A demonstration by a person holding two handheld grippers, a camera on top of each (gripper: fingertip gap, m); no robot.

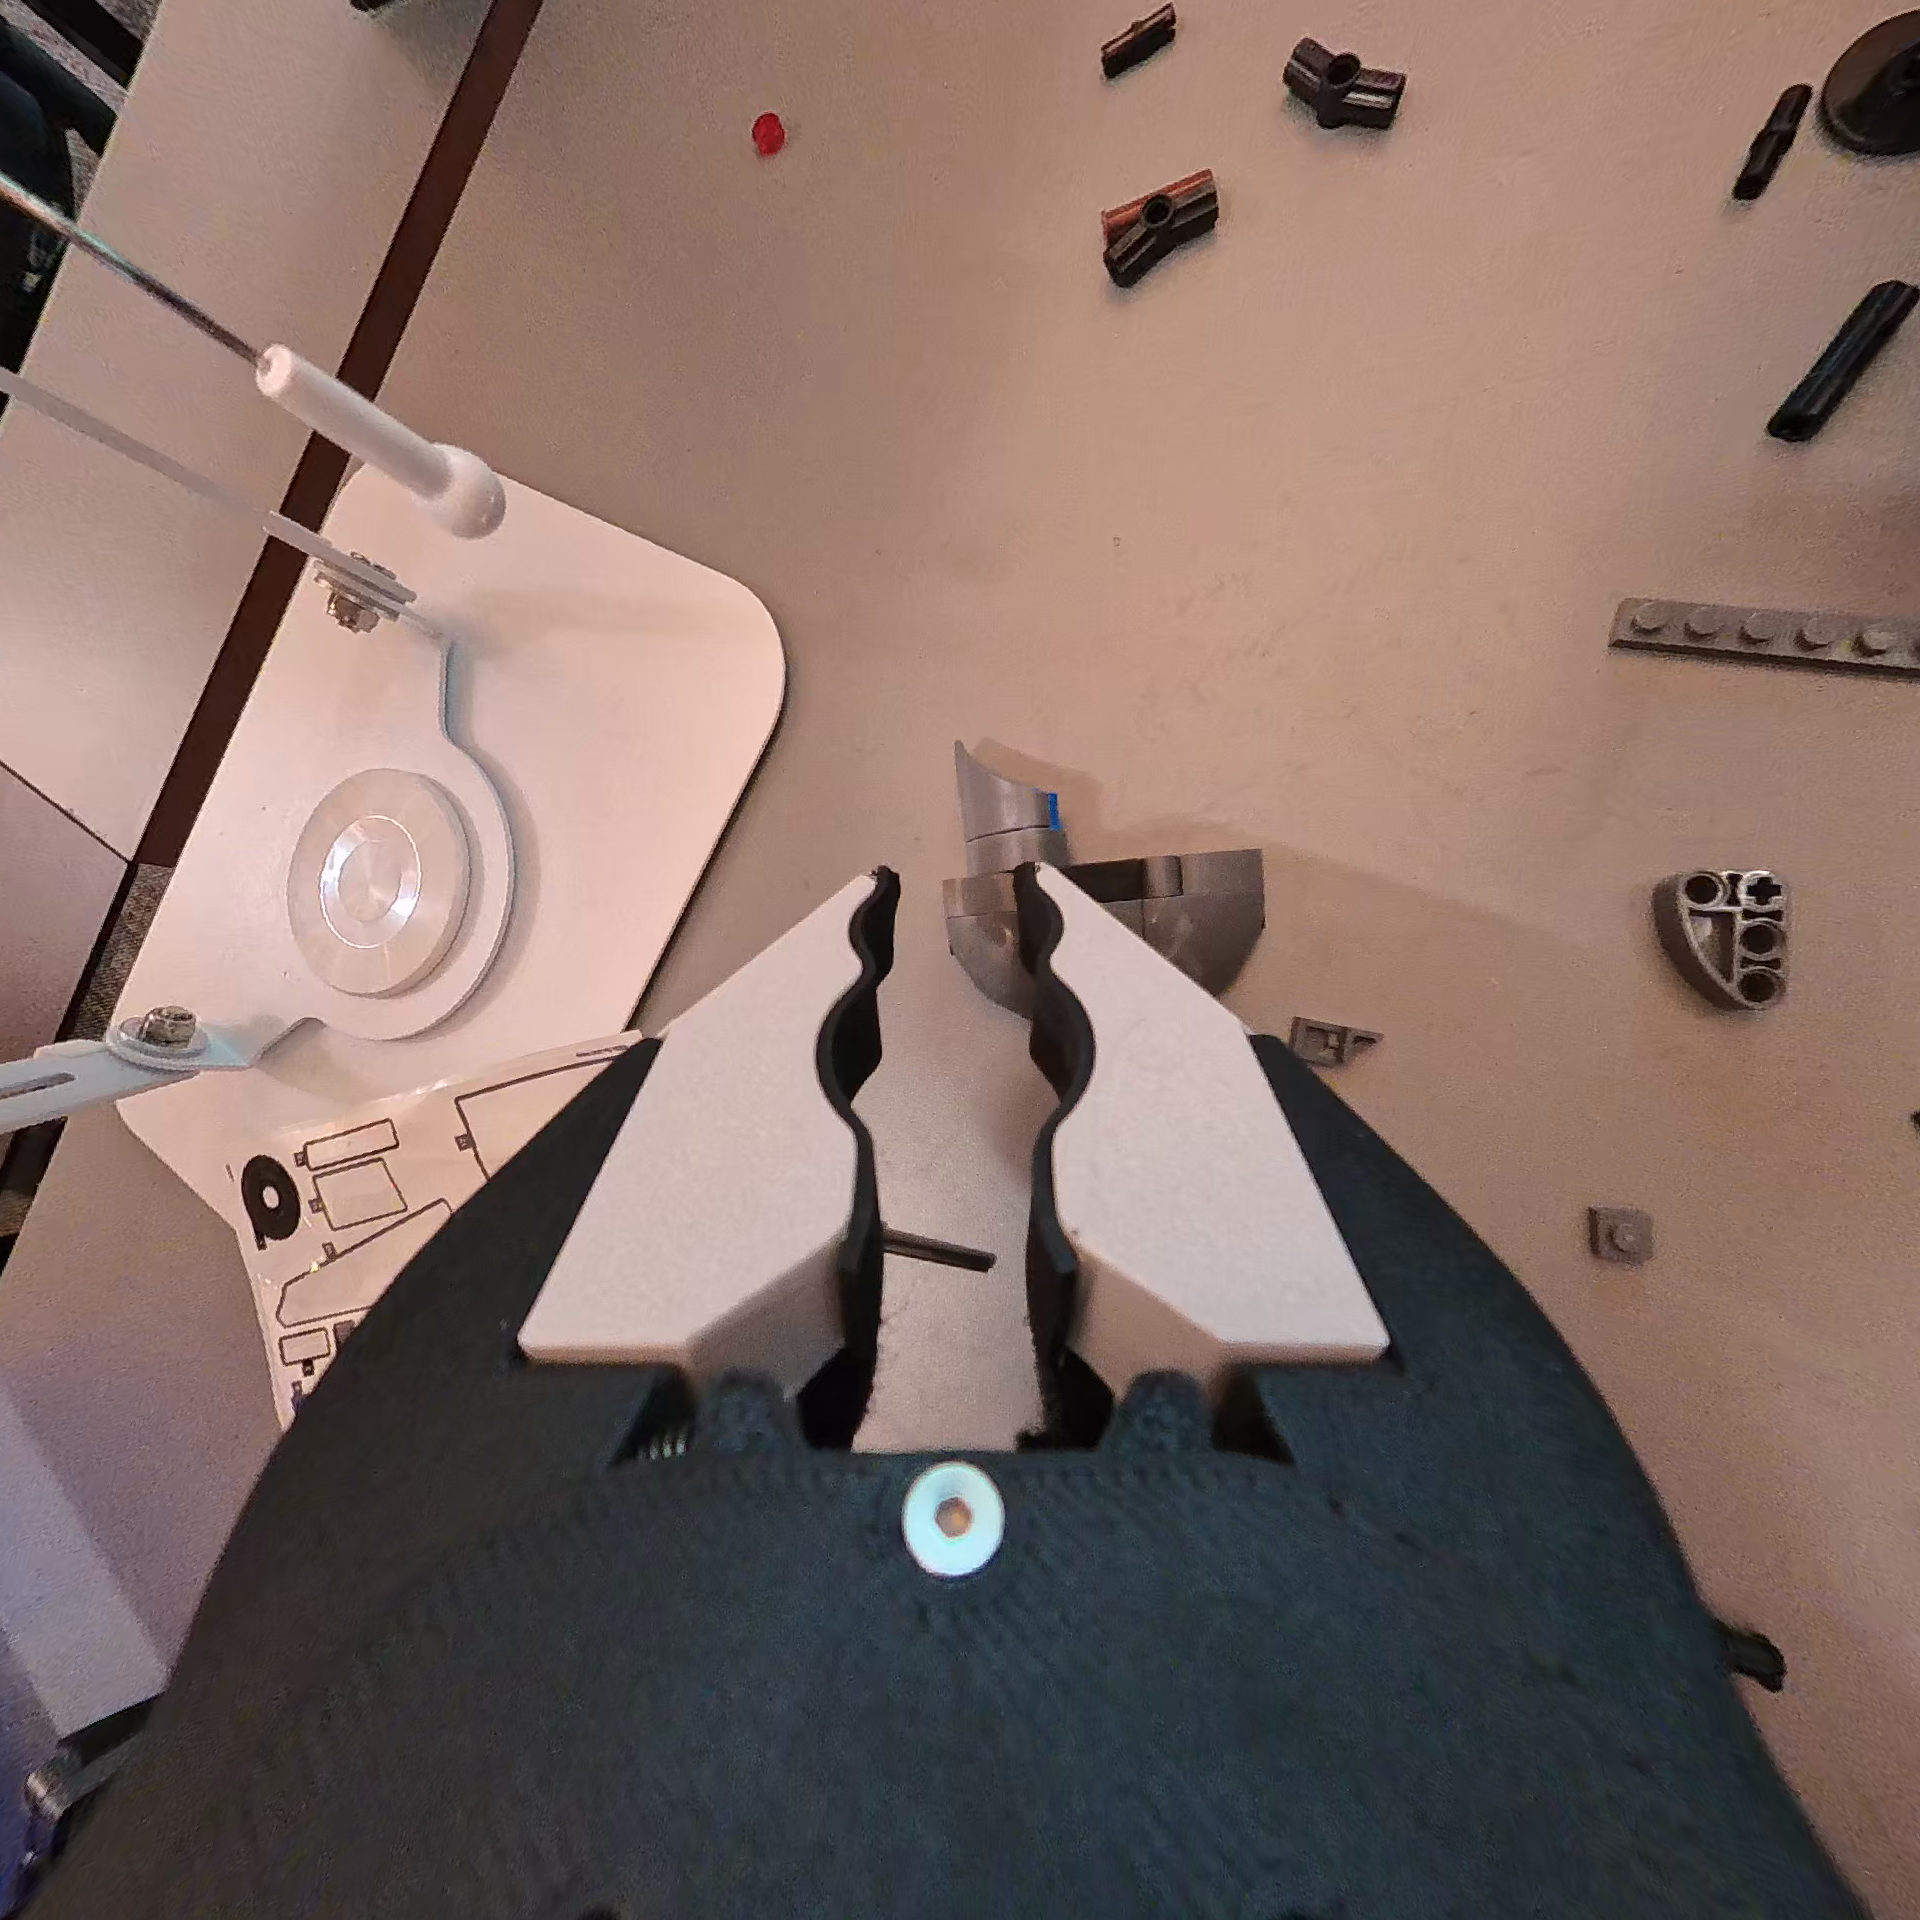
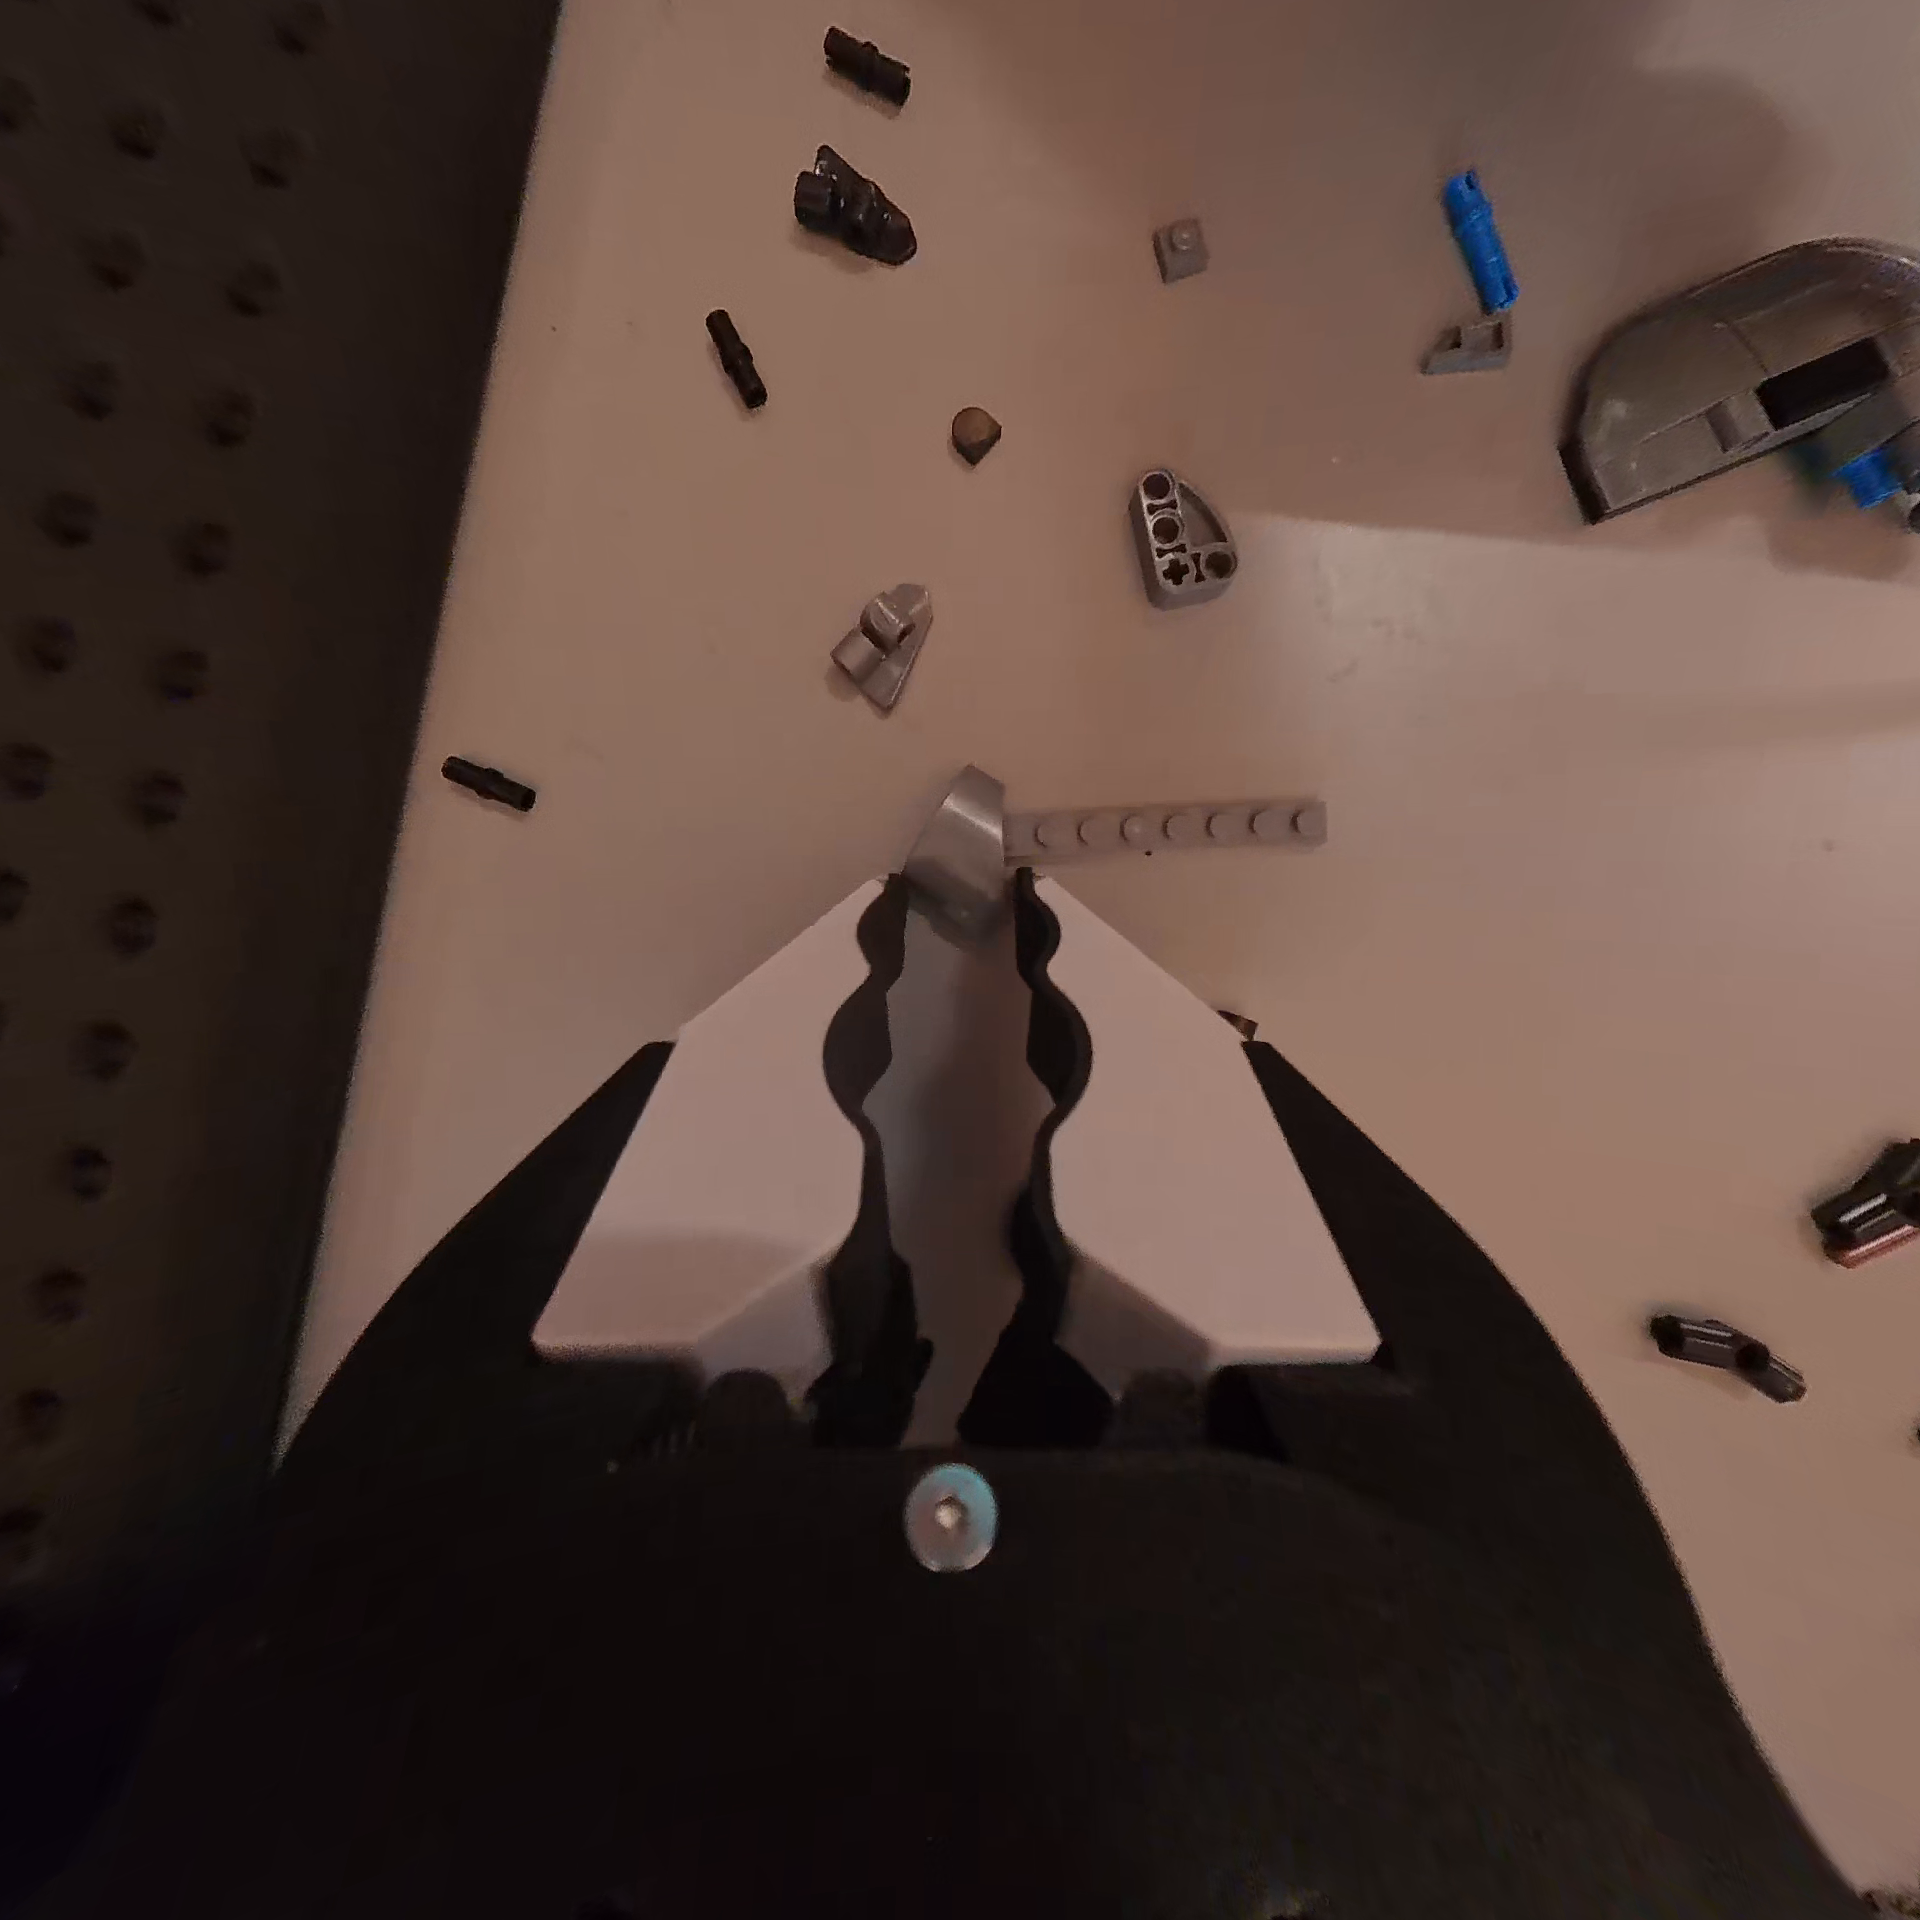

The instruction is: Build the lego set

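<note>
Pinching a curved grey piece (image 2: 961,852) in right gripper (image 2: 954,883), just beside long grey studded strip (image 2: 1164,828). Hovering with left gripper (image 1: 954,883) parted, empty, right finger (image 1: 1049,966) over grey half-built model (image 1: 1195,914) on table (image 1: 1039,468).

The left gripper (image 1: 954,883) points forward and down, its fingers (image 1: 727,1091) slightly parted with nothing between them. The right gripper (image 2: 956,883) angles down likewise, fingers (image 2: 1132,1101) pinching a small grey curved piece (image 2: 961,852) at their tips.

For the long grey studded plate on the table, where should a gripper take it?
Grip the long grey plate across its narrow width near the bare far end, coming from above. It lies flat, and the right gripper, holding a curved grey piece, crowds the near end.
</note>
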